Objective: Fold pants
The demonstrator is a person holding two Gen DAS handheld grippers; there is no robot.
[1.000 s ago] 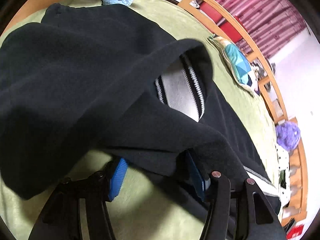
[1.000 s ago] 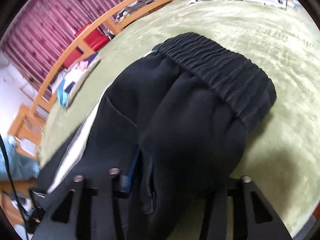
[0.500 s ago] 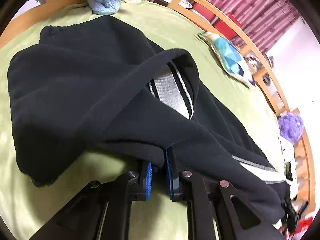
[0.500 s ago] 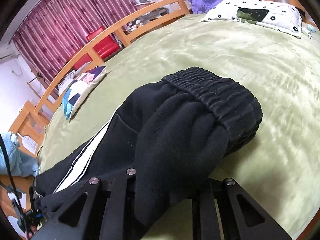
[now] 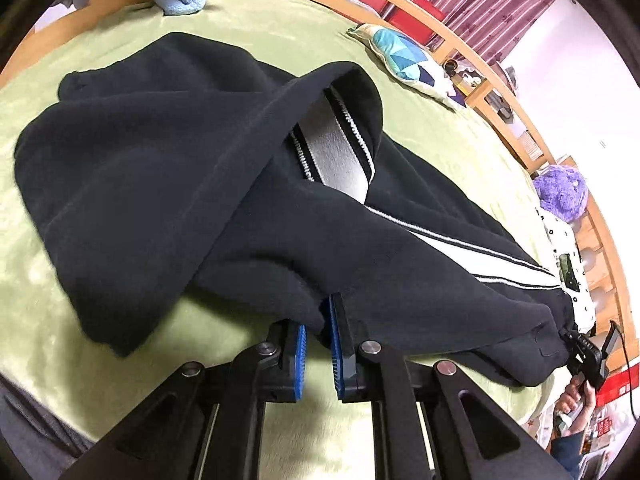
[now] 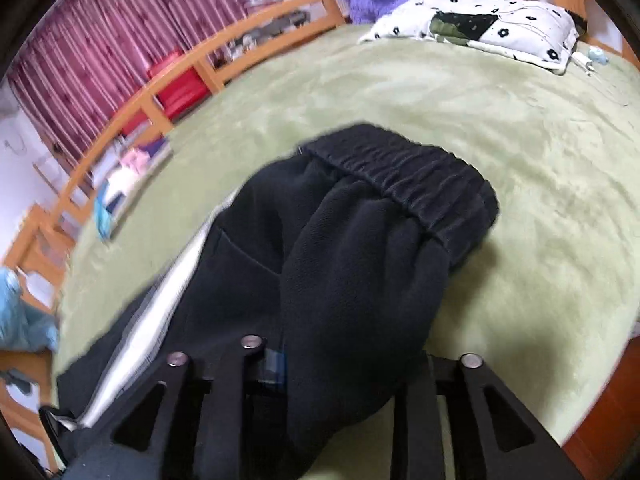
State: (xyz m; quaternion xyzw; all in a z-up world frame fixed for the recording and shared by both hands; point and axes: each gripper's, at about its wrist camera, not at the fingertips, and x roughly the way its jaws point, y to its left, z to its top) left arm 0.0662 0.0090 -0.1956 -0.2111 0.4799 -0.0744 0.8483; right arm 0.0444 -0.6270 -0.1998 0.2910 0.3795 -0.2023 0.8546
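Black pants (image 5: 168,184) sprawl across the green bedspread (image 5: 280,24), the left gripper (image 5: 318,346) pinching a fabric edge between nearly closed blue pads, while the right gripper (image 6: 340,364) seems clamped on a bunched fold near the waistband (image 6: 404,184), its jaws having just widened slightly.

Green blanket (image 6: 480,128) covers bed w/ wooden rail (image 5: 472,52) at 1 o'clock in left view. Maroon curtains (image 6: 92,52) at 10 o'clock in right view, white wall (image 5: 576,64). Spotted pillow (image 6: 480,20) at 1 o'clock, purple plush toy (image 5: 560,194) at 3.
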